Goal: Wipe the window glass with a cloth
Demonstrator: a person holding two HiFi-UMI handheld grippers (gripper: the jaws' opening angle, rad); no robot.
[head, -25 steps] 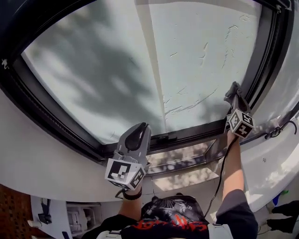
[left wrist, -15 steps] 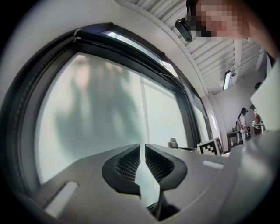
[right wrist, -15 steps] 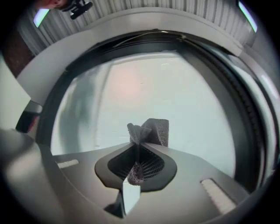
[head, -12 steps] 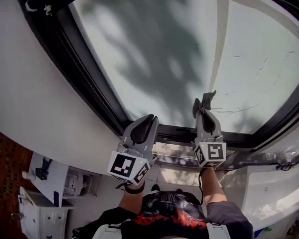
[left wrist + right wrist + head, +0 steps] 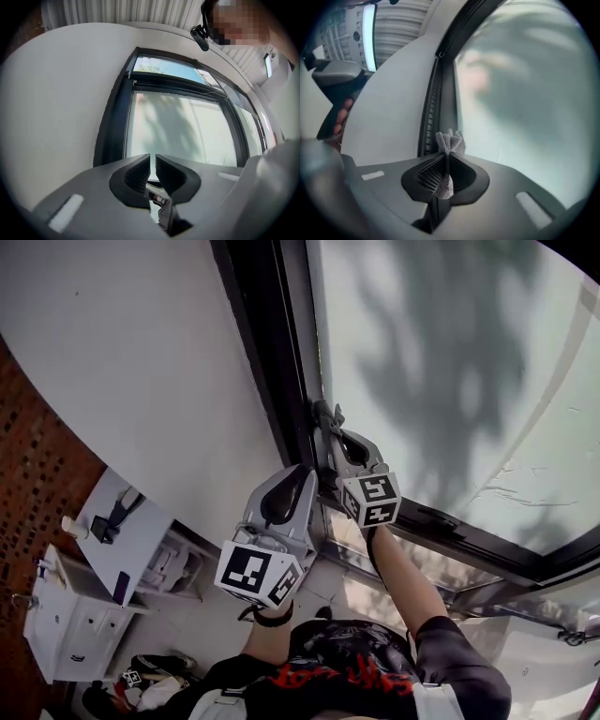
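Observation:
The window glass (image 5: pixel 450 362) fills the upper right of the head view, inside a dark frame (image 5: pixel 267 362). My right gripper (image 5: pixel 323 412) is shut on a small grey mesh cloth (image 5: pixel 450 142). It holds the bunched cloth at the glass's lower left corner, right beside the frame's upright (image 5: pixel 440 93). In the right gripper view the glass (image 5: pixel 525 93) is blurred. My left gripper (image 5: pixel 305 472) hovers just below and left of the right one, off the glass. Its jaws are shut with nothing between them (image 5: pixel 153 159) and point at the pane (image 5: pixel 173 126).
A white wall (image 5: pixel 141 362) runs left of the frame, with brick (image 5: pixel 28 474) beyond it. A white cabinet (image 5: pixel 75 634) and a shelf with small items (image 5: pixel 122 531) stand low at the left. The sill (image 5: pixel 394 568) lies under the window.
My right gripper has swept the cloth leftward along the bottom of the pane, from near the right frame to the left frame. The left gripper moved left as well, staying shut.

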